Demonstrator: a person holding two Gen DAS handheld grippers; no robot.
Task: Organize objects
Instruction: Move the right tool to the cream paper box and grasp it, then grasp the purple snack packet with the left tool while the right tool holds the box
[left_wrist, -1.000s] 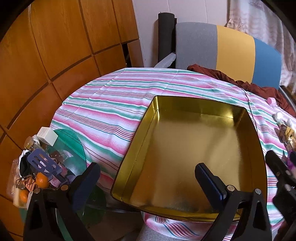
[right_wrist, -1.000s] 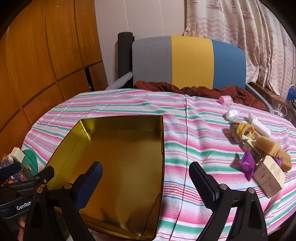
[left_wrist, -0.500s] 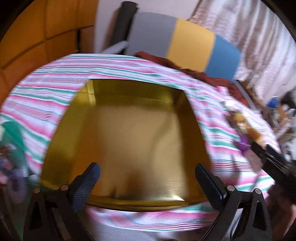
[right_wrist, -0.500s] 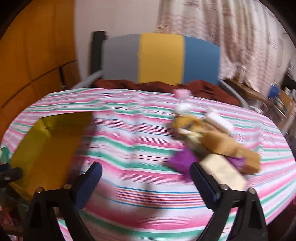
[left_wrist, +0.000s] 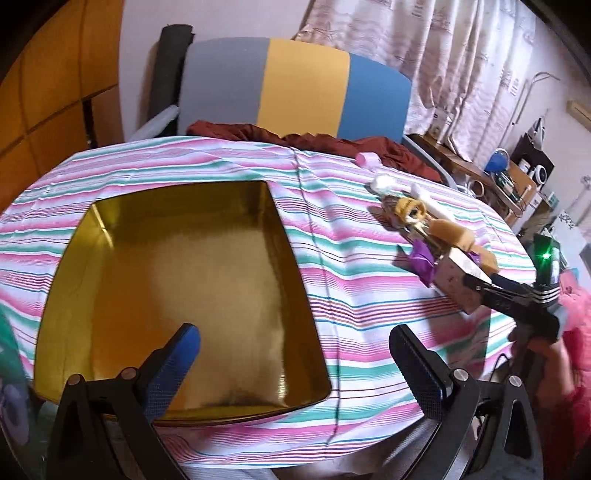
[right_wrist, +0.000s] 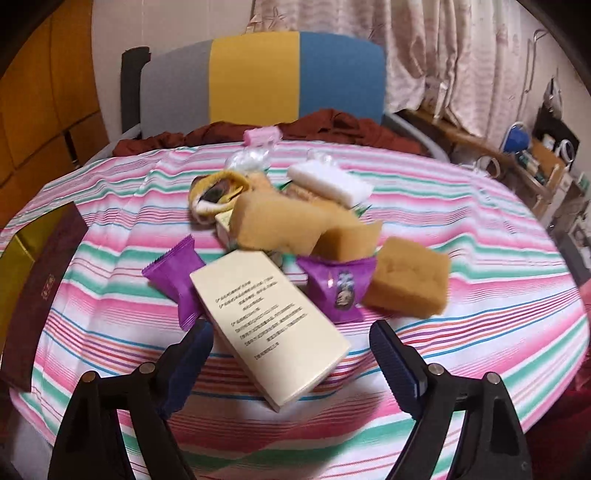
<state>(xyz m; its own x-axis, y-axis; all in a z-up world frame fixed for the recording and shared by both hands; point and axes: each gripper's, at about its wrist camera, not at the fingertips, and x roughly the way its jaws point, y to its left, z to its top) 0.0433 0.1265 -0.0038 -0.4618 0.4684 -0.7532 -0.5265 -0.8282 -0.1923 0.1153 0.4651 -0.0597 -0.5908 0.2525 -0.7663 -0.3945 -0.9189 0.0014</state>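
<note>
An empty gold tin (left_wrist: 184, 288) lies on the striped tablecloth; its edge also shows in the right wrist view (right_wrist: 14, 258). My left gripper (left_wrist: 295, 362) is open and empty over the tin's near right corner. My right gripper (right_wrist: 291, 354) is open, its fingers on either side of the near end of a cream box (right_wrist: 269, 325), not closed on it. Behind the box lie purple sachets (right_wrist: 177, 277), tan sponges (right_wrist: 406, 284), a white block (right_wrist: 328, 181) and a yellow band (right_wrist: 218, 188). The left wrist view shows the right gripper (left_wrist: 476, 277) at the box (left_wrist: 454, 280).
A grey, yellow and blue chair back (left_wrist: 291, 92) stands behind the table with dark red cloth (right_wrist: 332, 125) over the far edge. A pink clip (right_wrist: 260, 134) lies near it. Wooden panels are at the left. Cluttered shelves (left_wrist: 517, 177) are at the far right.
Both grippers have swung to the right. My right gripper has moved from beside the tin to the pile of objects and now straddles the cream box.
</note>
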